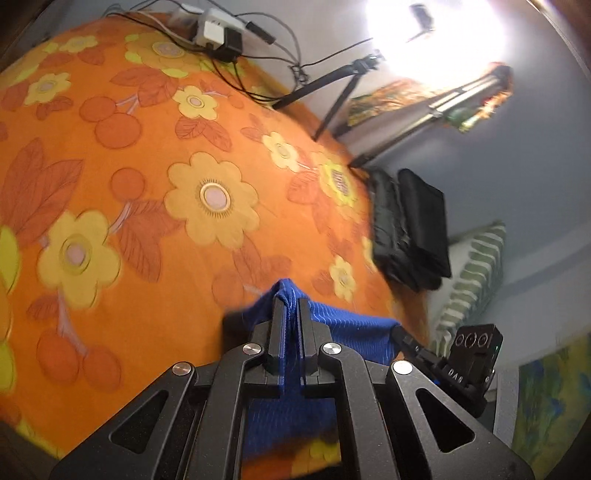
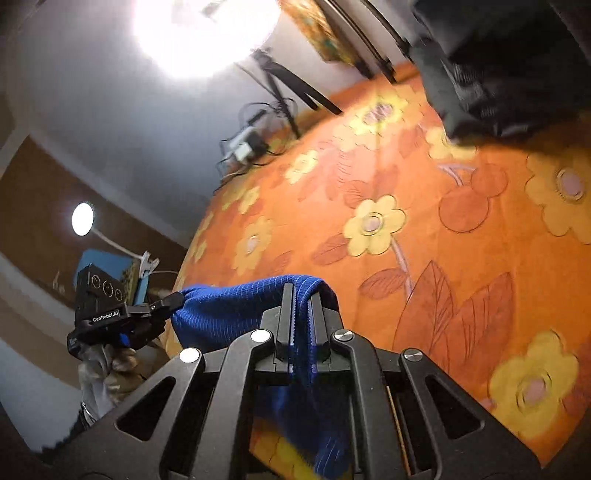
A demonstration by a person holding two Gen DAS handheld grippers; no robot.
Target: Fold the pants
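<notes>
The blue pants [image 1: 343, 332] hang stretched between my two grippers above the orange flowered bed. My left gripper [image 1: 290, 306] is shut on one corner of the blue fabric, which bunches between its fingers. My right gripper [image 2: 302, 295] is shut on the other corner of the pants [image 2: 229, 306], and the rest hangs down below it. In the left wrist view the right gripper [image 1: 406, 338] shows at the fabric's right end. In the right wrist view the left gripper [image 2: 173, 300] shows at the fabric's left end.
The orange flowered bedsheet [image 1: 147, 166] fills the space below. A stack of black folded clothes [image 1: 410, 229] lies at the bed's far side. A power strip with cables [image 1: 218, 31] and tripod legs [image 1: 332, 92] are at the bed's far edge. A bright lamp [image 2: 203, 33] glares.
</notes>
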